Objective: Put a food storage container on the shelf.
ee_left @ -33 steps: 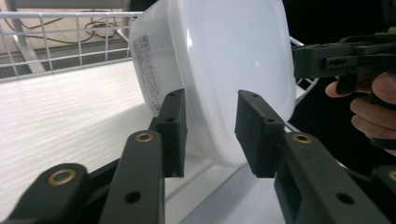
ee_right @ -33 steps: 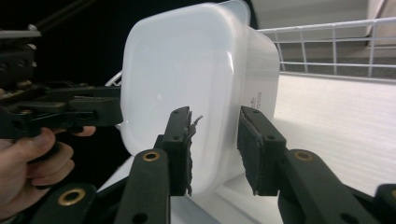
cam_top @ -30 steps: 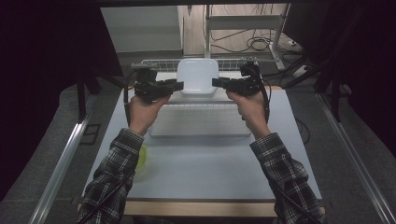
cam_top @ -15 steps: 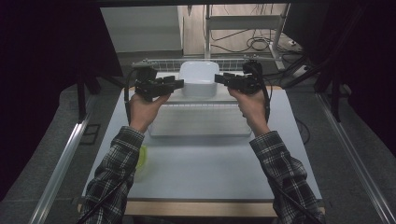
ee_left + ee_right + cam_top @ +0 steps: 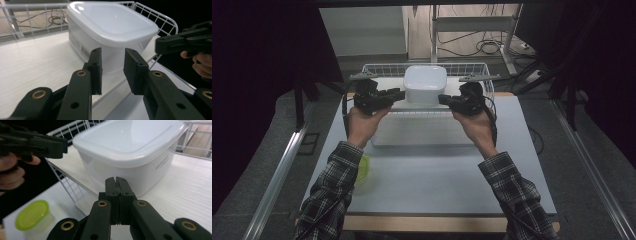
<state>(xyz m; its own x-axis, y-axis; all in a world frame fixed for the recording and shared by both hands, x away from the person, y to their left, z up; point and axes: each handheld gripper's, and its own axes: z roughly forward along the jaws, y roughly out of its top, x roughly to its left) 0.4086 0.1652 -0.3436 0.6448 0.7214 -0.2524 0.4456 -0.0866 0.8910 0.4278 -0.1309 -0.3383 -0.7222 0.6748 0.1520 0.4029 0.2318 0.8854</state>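
Both grippers flank the white lidded container (image 5: 425,84) standing inside the wire basket (image 5: 377,69), so placing it there looks done. Left gripper (image 5: 113,62) is parted and empty just beside the container; right gripper (image 5: 117,185) is clenched on nothing, seemingly clear of it, leaving only withdrawal.

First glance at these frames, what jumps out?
A white lidded tub stands in a wire basket at the table's far edge, with the left gripper and right gripper flanking it. In the left gripper view the fingers are parted just short of the tub; in the right gripper view they are pressed together. A small green-lidded pot sits on the table, partly under the left sleeve.
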